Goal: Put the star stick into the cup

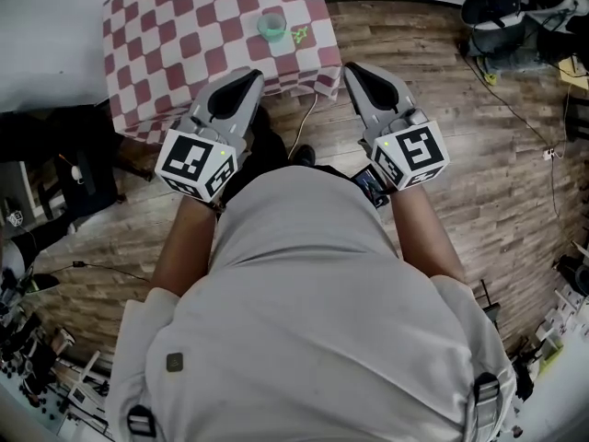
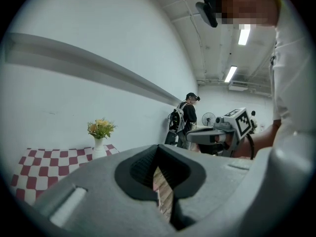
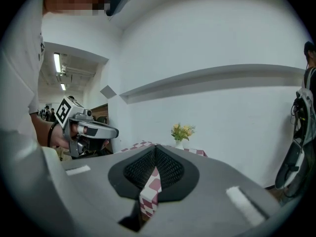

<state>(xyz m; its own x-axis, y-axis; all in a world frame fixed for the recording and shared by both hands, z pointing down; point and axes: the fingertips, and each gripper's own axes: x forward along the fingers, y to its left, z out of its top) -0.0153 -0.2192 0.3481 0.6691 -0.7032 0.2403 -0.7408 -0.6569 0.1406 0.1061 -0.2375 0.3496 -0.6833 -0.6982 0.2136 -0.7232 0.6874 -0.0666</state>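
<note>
The green star stick [image 1: 300, 35] lies on the checked worktop [image 1: 166, 35], just beside the green cup [image 1: 271, 26], at its 3 o'clock. The left claw [image 1: 243, 83] and right claw [image 1: 357, 74] hover at the worktop's 6 o'clock edge, each pressed together, empty.

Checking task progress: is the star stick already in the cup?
No, the green star stick lies on the checkered tablecloth just beside the teal cup.

The right tongs [image 3: 156, 148] pointed toward a white wall [image 3: 222, 38], their jaws meeting at the tips with only a sliver of the checked counter [image 3: 196, 151] showing through the slit behind. A vase of yellow flowers [image 3: 181, 134] stood on that counter against the wall. The left tongs [image 3: 112, 131] hung at the left, seemingly closed as well.
</note>
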